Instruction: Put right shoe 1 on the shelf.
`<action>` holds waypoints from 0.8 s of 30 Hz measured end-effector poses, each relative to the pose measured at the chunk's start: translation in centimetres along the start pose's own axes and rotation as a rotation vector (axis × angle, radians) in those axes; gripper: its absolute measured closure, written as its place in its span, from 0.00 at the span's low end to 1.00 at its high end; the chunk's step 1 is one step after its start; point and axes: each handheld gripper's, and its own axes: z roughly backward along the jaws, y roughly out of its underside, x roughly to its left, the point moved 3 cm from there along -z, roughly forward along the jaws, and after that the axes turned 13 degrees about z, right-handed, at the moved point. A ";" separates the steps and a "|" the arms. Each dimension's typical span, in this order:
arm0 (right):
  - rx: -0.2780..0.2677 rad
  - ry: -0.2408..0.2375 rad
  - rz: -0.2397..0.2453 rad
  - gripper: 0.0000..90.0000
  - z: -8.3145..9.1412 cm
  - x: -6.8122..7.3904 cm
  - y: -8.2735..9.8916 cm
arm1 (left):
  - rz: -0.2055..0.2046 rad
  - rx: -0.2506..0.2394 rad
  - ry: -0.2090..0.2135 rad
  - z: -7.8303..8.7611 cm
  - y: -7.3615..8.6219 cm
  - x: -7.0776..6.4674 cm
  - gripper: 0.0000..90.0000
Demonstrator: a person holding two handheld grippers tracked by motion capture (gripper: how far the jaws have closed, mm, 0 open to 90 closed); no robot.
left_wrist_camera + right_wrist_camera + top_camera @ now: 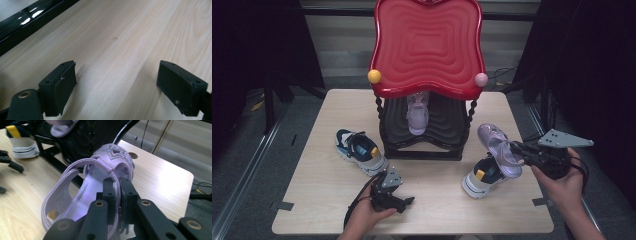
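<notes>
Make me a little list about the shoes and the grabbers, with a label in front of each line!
Held shoe: purple sandal, lifted off the table
Right gripper: shut on the sandal's side strap
Left gripper: open, nothing between its jaws, low over the wooden table
Matching sandal: on the lower shelf of the red rack
Left sneaker: on the table, left of the rack
Right sneaker: on the table, just below the held sandal
</notes>
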 end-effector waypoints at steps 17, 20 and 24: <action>-0.025 -0.075 0.044 0.94 1.6 3.1 0.2 | 0.001 0.000 -0.001 0.0 0.0 0.0 0.17; -0.020 -0.081 0.049 0.94 1.9 3.4 0.3 | 0.001 0.000 -0.001 0.0 0.0 0.0 0.17; -0.033 -0.093 0.057 0.94 2.3 4.0 0.2 | 0.001 0.000 -0.001 0.0 0.0 0.0 0.17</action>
